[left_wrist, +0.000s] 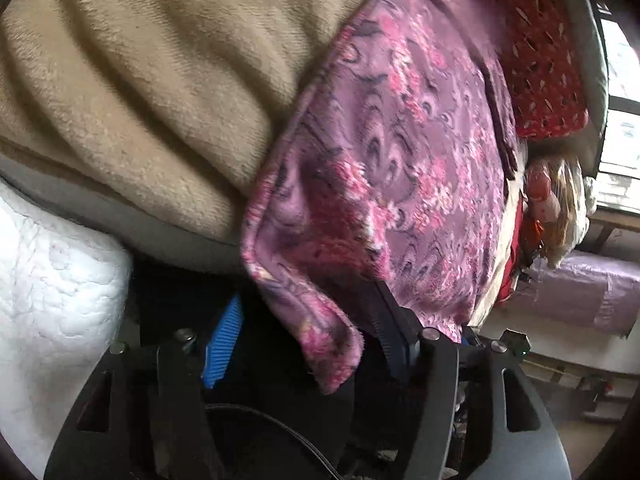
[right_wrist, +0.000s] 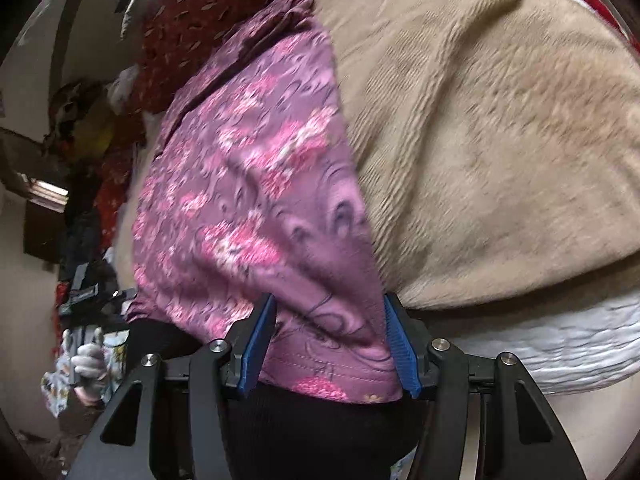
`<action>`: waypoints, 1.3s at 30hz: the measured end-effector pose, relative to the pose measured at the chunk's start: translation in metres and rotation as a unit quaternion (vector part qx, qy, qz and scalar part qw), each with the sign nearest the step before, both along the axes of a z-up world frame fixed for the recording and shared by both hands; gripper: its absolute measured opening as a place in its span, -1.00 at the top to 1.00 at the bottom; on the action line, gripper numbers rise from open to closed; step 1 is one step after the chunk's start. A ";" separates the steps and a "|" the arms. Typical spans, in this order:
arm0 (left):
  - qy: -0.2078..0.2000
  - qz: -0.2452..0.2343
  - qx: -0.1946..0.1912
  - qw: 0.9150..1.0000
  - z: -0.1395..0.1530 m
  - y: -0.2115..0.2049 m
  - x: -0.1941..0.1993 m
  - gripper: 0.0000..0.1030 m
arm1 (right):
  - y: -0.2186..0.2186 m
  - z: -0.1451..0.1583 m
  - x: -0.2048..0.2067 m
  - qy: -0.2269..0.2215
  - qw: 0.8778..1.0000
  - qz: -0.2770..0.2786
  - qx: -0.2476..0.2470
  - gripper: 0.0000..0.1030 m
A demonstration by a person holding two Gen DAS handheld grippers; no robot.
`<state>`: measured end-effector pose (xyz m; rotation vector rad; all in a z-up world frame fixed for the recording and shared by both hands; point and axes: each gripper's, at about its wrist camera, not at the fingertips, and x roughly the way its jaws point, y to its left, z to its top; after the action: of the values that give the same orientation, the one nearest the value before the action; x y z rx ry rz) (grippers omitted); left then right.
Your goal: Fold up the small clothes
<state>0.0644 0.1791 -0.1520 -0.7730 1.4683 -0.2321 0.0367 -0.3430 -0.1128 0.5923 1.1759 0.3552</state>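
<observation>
A small purple garment with pink flowers (left_wrist: 384,168) lies on a tan fleece blanket (left_wrist: 140,92), its near edge hanging over the bed side. In the left wrist view my left gripper (left_wrist: 304,340) stands open with its blue-padded fingers (left_wrist: 224,344) wide apart, and the garment's near corner droops between them, not pinched. In the right wrist view the garment (right_wrist: 248,200) hangs with its hem between the fingers (right_wrist: 402,344) of my right gripper (right_wrist: 328,344), which is also open, jaws apart on either side of the cloth.
A white quilted mattress edge (left_wrist: 52,280) lies under the blanket (right_wrist: 500,140). A red patterned cloth (left_wrist: 544,52) lies at the bed's far end. A window (left_wrist: 624,112) and cluttered bags (left_wrist: 556,208) are to the right. A gloved hand (right_wrist: 86,364) shows at lower left.
</observation>
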 end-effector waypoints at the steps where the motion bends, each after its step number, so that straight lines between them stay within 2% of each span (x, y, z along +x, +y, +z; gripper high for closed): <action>1: -0.004 -0.002 -0.002 1.000 0.001 -0.002 0.000 -0.17 | 0.002 0.000 -0.002 -0.001 1.000 0.006 0.002 -0.09; 2: -0.010 -0.006 -0.003 1.000 0.002 -0.006 0.000 0.06 | 0.002 -0.001 -0.005 -0.001 1.000 0.012 0.009 0.00; 3: -0.013 -0.012 -0.006 1.000 0.002 -0.010 0.001 0.51 | 0.002 -0.001 -0.008 -0.005 1.000 0.013 0.011 0.05; 4: -0.010 -0.018 -0.015 1.000 0.001 -0.012 0.001 0.70 | 0.003 0.000 -0.010 -0.012 1.000 0.013 0.011 0.26; 5: -0.005 -0.022 -0.023 0.999 0.000 -0.007 0.000 0.86 | 0.001 0.000 -0.012 -0.018 1.000 0.014 0.018 0.56; 7: -0.004 -0.018 -0.026 1.000 0.000 0.000 -0.005 0.86 | -0.001 0.005 -0.014 -0.035 0.999 0.008 0.029 0.76; 9: -0.011 -0.019 -0.030 0.999 0.003 0.005 -0.008 0.86 | -0.004 0.009 -0.017 -0.047 0.998 0.001 0.037 0.77; 12: -0.008 -0.018 -0.049 0.999 0.001 0.009 -0.008 0.86 | -0.012 0.002 -0.017 -0.022 0.999 -0.021 0.037 0.51; 14: -0.003 -0.016 -0.053 0.998 -0.002 0.010 -0.009 0.84 | -0.016 -0.009 -0.017 -0.002 0.998 -0.031 0.049 0.18; 16: 0.000 -0.015 -0.056 0.998 -0.006 0.009 -0.009 0.84 | -0.019 -0.022 -0.018 0.013 0.997 -0.043 0.067 0.01; 18: 0.008 -0.009 -0.061 0.998 -0.009 0.007 -0.009 0.83 | -0.017 -0.033 -0.018 0.024 0.995 -0.044 0.091 0.02; 19: 0.009 -0.005 -0.060 0.998 -0.009 0.006 -0.009 0.83 | -0.016 -0.036 -0.018 0.021 0.993 -0.049 0.104 0.03; 21: 0.004 -0.006 -0.058 0.998 -0.004 0.006 -0.012 0.86 | -0.014 -0.029 -0.019 -0.001 0.993 -0.044 0.107 0.49; 22: -0.002 -0.006 -0.057 0.998 0.001 0.006 -0.014 0.86 | -0.014 -0.023 -0.020 -0.015 0.993 -0.037 0.112 0.84; 26: -0.034 -0.006 -0.073 0.997 0.027 0.009 -0.018 0.88 | -0.012 0.022 -0.027 -0.082 0.990 -0.016 0.111 0.84; 30: -0.083 0.009 -0.100 0.992 0.063 0.014 -0.014 0.88 | -0.015 0.058 -0.026 -0.130 0.981 -0.020 0.145 0.85; 33: -0.114 0.030 -0.118 0.986 0.087 0.024 0.001 0.88 | -0.020 0.074 -0.015 -0.159 0.969 -0.041 0.184 0.85; 39: -0.144 0.073 -0.121 0.980 0.111 0.045 0.040 0.88 | -0.033 0.089 0.026 -0.184 0.948 -0.085 0.247 0.85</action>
<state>0.1042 0.2237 -0.0412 -0.9949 1.1167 -0.3982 0.0623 -0.3762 -0.0241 1.0076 0.6668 0.5921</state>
